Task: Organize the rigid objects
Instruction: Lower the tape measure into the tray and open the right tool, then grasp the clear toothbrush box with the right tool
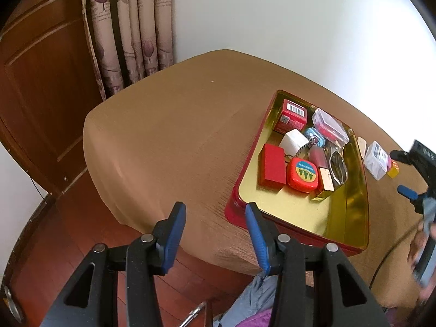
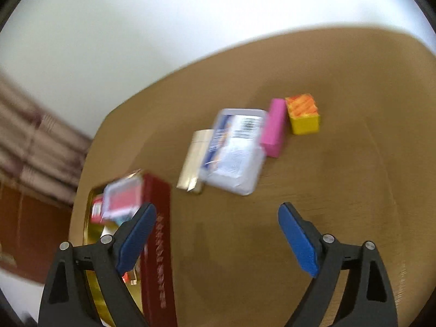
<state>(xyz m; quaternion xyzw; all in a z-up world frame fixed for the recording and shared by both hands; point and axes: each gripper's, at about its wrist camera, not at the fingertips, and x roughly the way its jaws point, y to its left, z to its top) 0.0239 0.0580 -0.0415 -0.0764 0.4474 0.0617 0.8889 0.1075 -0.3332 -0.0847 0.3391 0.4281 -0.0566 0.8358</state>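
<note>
A red tin tray with a gold inside [image 1: 288, 212] sits on the brown table and holds several small boxes, a red round tape measure [image 1: 302, 174] and a clear case. My left gripper [image 1: 215, 218] is open and empty, hovering over the table's near edge beside the tray's corner. My right gripper [image 2: 215, 218] is open and empty above the table, right of the tray [image 2: 160, 234]. Ahead of it lie a clear plastic case [image 2: 234, 152], a cream flat box [image 2: 194, 160], a pink block [image 2: 275, 128] and a yellow-orange cube [image 2: 303, 114]. The right gripper shows at the left wrist view's right edge [image 1: 417, 179].
The brown cloth-covered table [image 1: 169, 141] stands against a white wall. A curtain [image 1: 130, 27] and a wooden door [image 1: 41, 81] are at the far left. Red wood floor [image 1: 81, 234] lies below the table's edge. The right wrist view is motion-blurred.
</note>
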